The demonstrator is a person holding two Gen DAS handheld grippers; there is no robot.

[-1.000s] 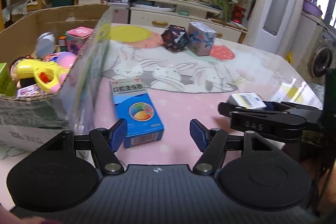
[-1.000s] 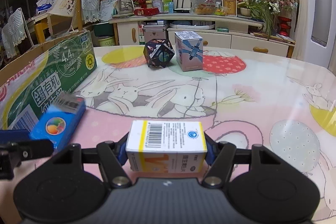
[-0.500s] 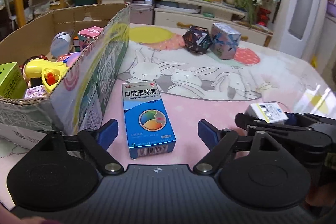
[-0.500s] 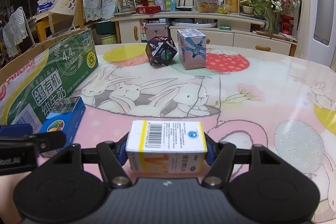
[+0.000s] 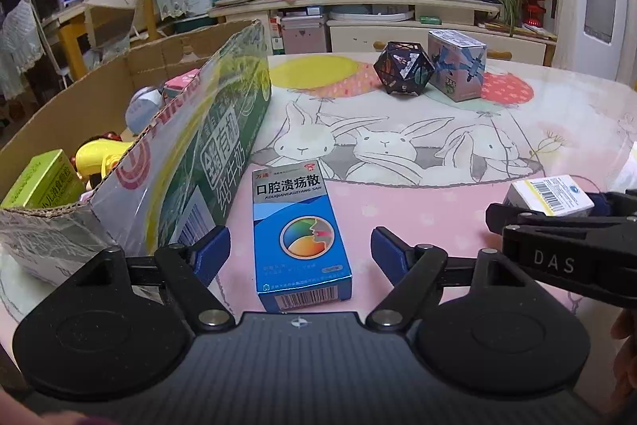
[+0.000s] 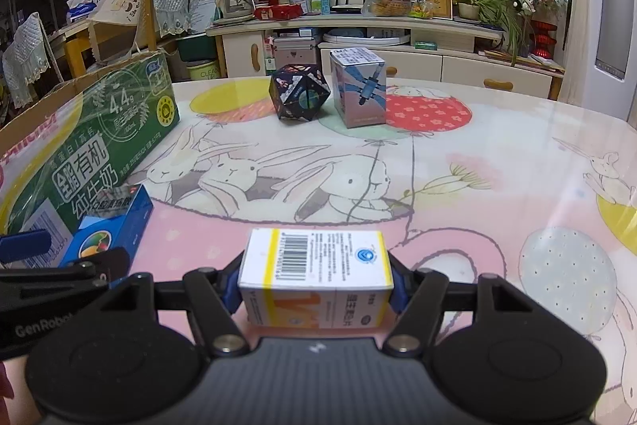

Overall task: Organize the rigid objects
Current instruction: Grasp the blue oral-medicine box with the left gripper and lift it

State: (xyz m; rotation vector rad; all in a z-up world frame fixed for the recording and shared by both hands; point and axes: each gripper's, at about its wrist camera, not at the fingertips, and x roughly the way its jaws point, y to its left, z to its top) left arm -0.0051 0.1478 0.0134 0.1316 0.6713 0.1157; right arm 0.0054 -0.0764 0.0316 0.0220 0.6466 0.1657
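The left tongs (image 5: 300, 251) stand spread and are closing; the blue medicine box (image 5: 299, 230) lies flat on the worktop (image 5: 398, 202) between the pads, touching neither, at lower centre of the left wrist view. The right tongs (image 6: 316, 287) pinch the white-and-yellow medicine box (image 6: 316, 265), both pads pressed on its sides, at lower centre of the right wrist view. The cardboard carton (image 5: 191, 162) stands at the left, just beside the blue medicine box, with a yellow toy (image 5: 101, 156) and a green box (image 5: 42, 180) inside. A dark polyhedron (image 6: 299, 97) and a pink-and-blue carton (image 6: 359, 88) stand side by side at upper centre.
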